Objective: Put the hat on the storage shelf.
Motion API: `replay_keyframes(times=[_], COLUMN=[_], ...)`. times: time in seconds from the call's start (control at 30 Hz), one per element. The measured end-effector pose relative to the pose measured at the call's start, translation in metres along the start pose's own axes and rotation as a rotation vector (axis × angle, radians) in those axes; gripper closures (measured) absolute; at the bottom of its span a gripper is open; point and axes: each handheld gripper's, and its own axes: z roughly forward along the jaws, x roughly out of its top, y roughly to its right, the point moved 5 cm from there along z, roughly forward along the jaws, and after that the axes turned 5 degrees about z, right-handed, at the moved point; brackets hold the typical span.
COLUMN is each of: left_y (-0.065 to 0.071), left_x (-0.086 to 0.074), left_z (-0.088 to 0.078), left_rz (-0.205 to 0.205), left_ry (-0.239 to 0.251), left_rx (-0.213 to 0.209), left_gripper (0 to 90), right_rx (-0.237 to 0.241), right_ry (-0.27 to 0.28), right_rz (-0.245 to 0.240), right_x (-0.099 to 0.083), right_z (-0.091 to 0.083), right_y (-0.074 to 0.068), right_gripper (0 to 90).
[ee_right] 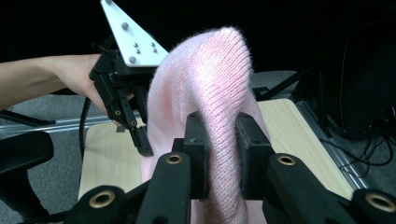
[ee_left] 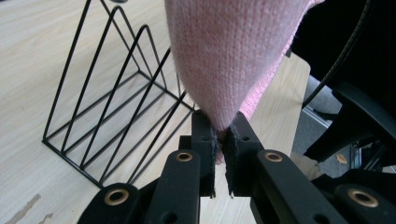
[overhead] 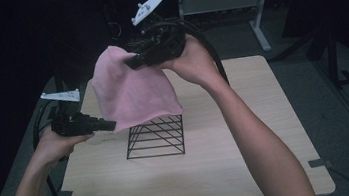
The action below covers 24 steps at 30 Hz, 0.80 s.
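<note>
L gripper clamped on pink cloth corner; R gripper pinching a thick fold, apparently tight.

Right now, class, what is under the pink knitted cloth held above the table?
Under the pink knitted cloth stands a black wire rack on the wooden table. The rack's lower bars show; the cloth's hem hides its top.

A pink cloth hangs over a black wire rack on the wooden surface, covering the rack's top. The right tongs, held high, grip the cloth at its raised peak. The left tongs, held low and level, pinch its lower left edge. Both forearms come in from the bottom, cables trailing from each hand
</note>
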Motion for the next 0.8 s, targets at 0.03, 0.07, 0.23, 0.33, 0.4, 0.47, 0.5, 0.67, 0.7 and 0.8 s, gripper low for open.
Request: replay_keyframes(times=[0.03,0.07,0.23,0.33,0.4,0.47,0.5,0.67,0.7,0.8], left_y=[-0.001,-0.001,-0.003,-0.006,-0.007,-0.009,-0.009,-0.006,-0.006,-0.006], left_x=[0.000,-0.001,-0.001,0.000,0.001,0.003,0.003,0.005,0.005,0.006], left_z=[0.000,0.001,0.005,0.010,0.011,0.018,0.018,0.027,0.028,0.032], left_rz=[0.003,0.002,0.007,0.010,0.014,0.025,0.025,0.054,0.054,0.068], left_ry=[-0.004,-0.009,-0.026,-0.040,-0.047,-0.059,-0.059,-0.049,-0.051,-0.068], left_rx=[0.006,0.015,0.044,0.063,0.069,0.092,0.092,0.117,0.122,0.130], left_gripper=[84.0,83.9,83.9,83.9,83.8,83.9,83.8,83.8,83.8,83.8], right_rx=[-0.004,-0.008,-0.021,-0.037,-0.041,-0.044,-0.044,-0.037,-0.036,-0.037], right_ry=[-0.001,-0.001,-0.004,-0.007,-0.006,0.000,0.000,0.029,0.034,0.044], right_rz=[-0.008,0.004,0.017,0.037,0.056,0.063,0.063,0.071,0.070,0.074], right_x=[-0.002,-0.004,-0.013,-0.022,-0.027,-0.031,-0.031,-0.042,-0.045,-0.054], right_z=[0.001,0.001,0.004,0.004,0.004,0.003,0.003,-0.003,-0.004,-0.006], right_y=[0.002,0.003,0.010,0.020,0.025,0.029,0.029,0.035,0.036,0.037], right_gripper=[76.5,76.5,76.5,76.6,76.6,76.6,76.6,76.6,76.5,76.5])
